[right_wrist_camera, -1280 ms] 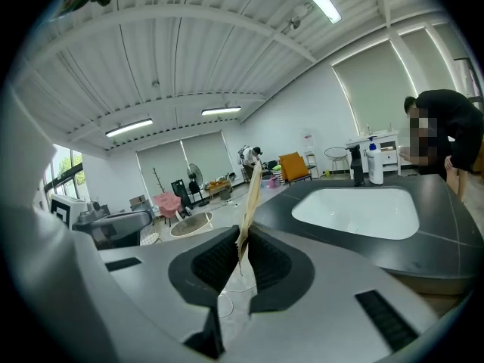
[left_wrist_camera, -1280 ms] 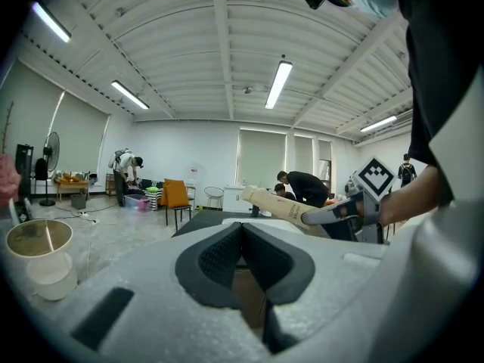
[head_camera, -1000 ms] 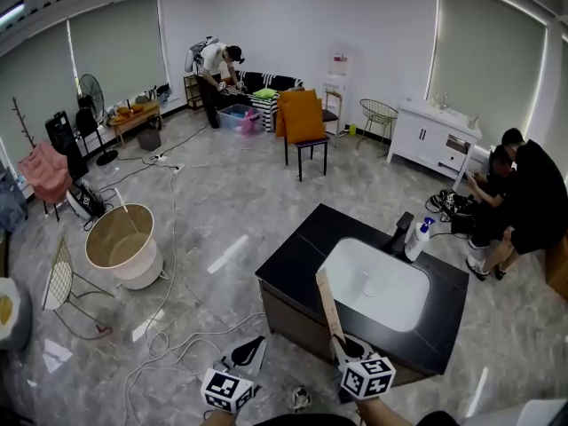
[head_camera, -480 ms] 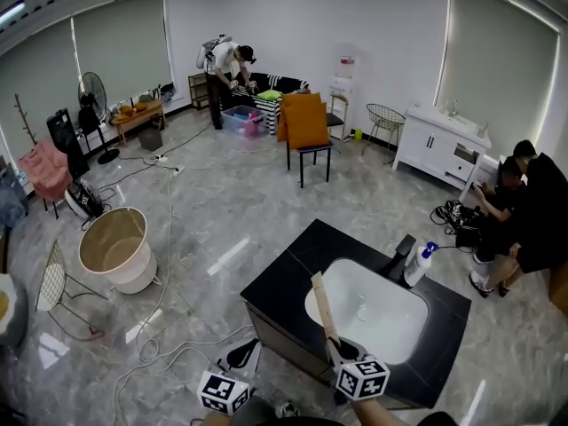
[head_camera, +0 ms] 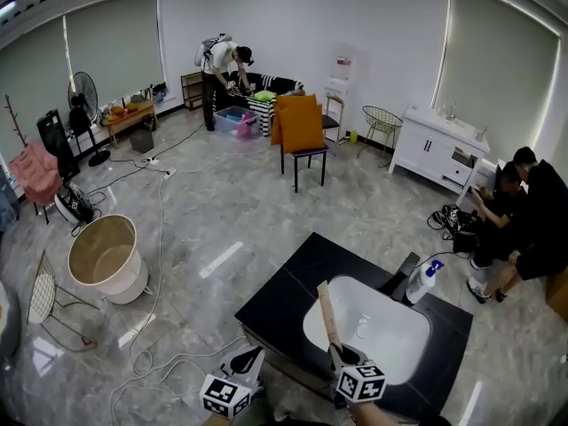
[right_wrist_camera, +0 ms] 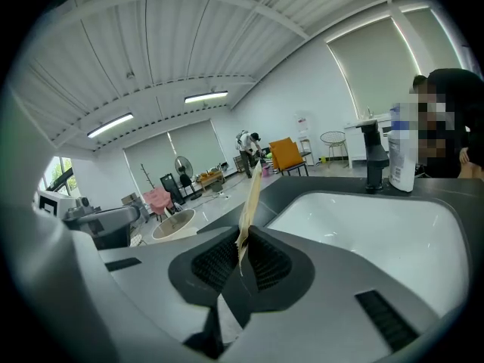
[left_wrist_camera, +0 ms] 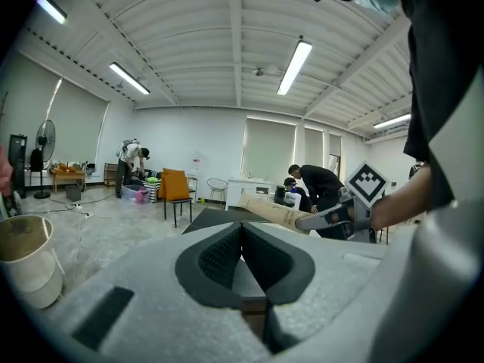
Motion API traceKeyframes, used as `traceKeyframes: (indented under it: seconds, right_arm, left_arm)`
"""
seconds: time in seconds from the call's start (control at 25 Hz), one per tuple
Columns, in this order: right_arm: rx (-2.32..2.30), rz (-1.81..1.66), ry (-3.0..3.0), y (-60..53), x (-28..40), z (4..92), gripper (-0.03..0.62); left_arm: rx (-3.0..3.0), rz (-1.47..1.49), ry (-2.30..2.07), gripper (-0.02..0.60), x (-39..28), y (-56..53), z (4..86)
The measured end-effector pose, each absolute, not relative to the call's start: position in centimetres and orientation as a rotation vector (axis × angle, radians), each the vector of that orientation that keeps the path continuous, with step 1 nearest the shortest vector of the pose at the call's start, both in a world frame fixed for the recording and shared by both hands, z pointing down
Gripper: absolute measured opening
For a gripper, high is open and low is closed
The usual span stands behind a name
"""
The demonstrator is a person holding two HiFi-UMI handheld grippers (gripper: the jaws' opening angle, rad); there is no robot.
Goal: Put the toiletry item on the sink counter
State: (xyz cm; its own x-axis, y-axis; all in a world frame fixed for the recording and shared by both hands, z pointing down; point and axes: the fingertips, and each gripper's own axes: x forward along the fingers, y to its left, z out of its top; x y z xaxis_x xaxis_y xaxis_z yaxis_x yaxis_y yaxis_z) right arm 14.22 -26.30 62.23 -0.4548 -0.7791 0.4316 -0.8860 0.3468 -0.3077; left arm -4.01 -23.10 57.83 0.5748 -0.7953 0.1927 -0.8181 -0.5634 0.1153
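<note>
Right gripper [right_wrist_camera: 243,240] clamped on toiletry box [right_wrist_camera: 250,195]; left gripper [left_wrist_camera: 242,229] closed, empty.

At lower centre, the sink counter [head_camera: 282,293] is seen in black, its basin [head_camera: 373,334] in white. The toiletry item [head_camera: 327,313] is coloured pale tan. At upper centre, a chair [head_camera: 302,124] is shown in orange.

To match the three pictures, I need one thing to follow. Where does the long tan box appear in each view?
Head view: the long tan box is at bottom centre and sticks out of the right gripper.
Left gripper view: right of centre, held by the right gripper.
Right gripper view: centre, seen edge-on, clamped between the jaws.
Shared landmark: the orange chair.
</note>
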Motion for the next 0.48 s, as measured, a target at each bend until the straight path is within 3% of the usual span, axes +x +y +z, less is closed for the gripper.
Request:
traceKeyframes:
  seconds: [0.48]
  right_arm:
    - [1.633,0.798,-2.264,-36.4,11.5,64.5,0.035]
  left_arm:
    - [2.701,0.261,-1.159,0.000,-6.2,-33.5,58.9]
